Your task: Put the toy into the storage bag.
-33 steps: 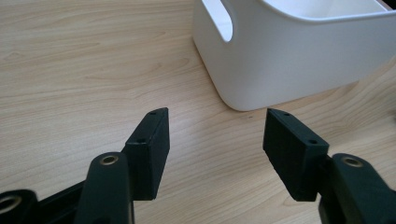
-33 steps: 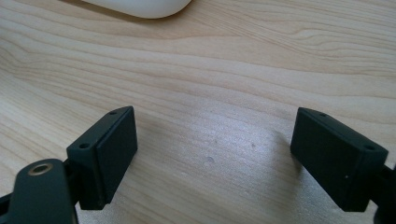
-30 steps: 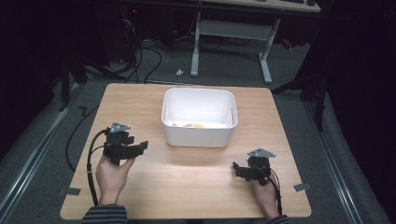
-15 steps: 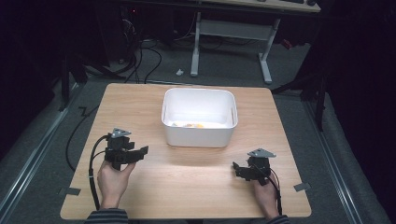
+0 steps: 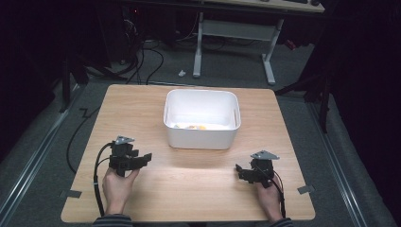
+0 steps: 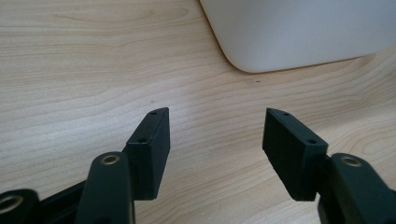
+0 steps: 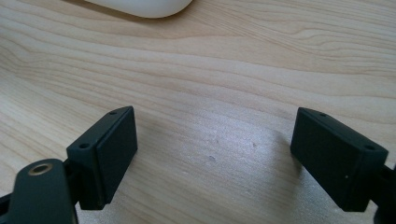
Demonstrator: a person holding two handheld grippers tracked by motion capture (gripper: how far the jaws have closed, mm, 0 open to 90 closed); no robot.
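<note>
In the high view, the white bin (image 5: 202, 119) stands in the middle of the tabletop (image 5: 142, 99), toward its far side, with some small yellowish things (image 5: 196, 126) at the bottom; what they are is not clear. The left gripper (image 5: 146, 157) rests low near the front left, the right gripper (image 5: 239, 169) near the front right, both well apart from the bin. If a hand goes forward without rising first, the gripper could hit the bin wall and push it across the wood.

In the left gripper view, the jaws stand apart and empty, and a rounded bin corner (image 6: 243, 56) is near ahead. A low reach from here would strike that corner.

In the right gripper view, the jaws stand wide and hold nothing above bare wood, with the bin edge (image 7: 144, 7) farther off. Both grippers point inward, so they could collide over the bin.
</note>
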